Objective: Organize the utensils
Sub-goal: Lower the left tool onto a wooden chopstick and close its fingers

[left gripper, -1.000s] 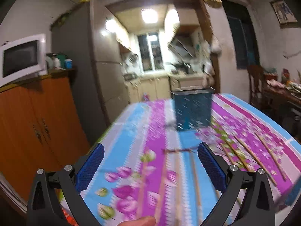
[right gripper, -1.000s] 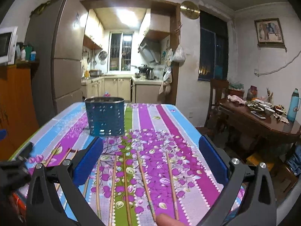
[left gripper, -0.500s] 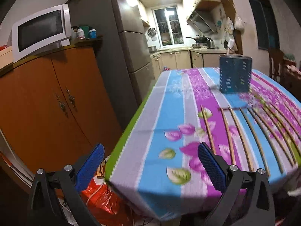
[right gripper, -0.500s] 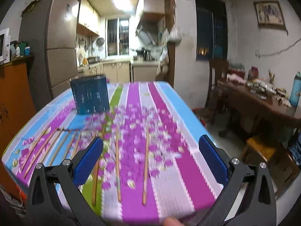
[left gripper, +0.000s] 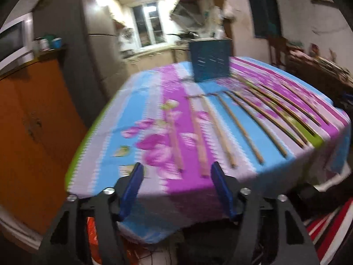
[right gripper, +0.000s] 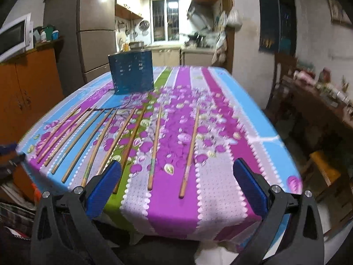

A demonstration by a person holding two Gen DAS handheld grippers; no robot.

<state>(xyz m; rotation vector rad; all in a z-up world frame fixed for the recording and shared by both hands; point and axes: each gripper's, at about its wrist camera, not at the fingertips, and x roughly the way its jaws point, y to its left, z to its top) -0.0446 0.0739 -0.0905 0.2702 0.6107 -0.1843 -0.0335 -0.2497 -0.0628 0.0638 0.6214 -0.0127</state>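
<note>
Left wrist view: my left gripper (left gripper: pixel 176 172), its jaws just narrowed but clamping nothing, hangs at the table's (left gripper: pixel 154 201) near edge before the chopsticks (left gripper: pixel 199 137). Right wrist view: my right gripper (right gripper: pixel 176 181) gapes wide, empty, over the same row (about ten sticks). None appears to stand in the blue holder (right gripper: pixel 132 75) beyond; sorting seems unstarted.

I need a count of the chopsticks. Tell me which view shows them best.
The right wrist view: the chopsticks lie sharp and spread across the tablecloth. The left wrist view shows them too, but blurred.
</note>
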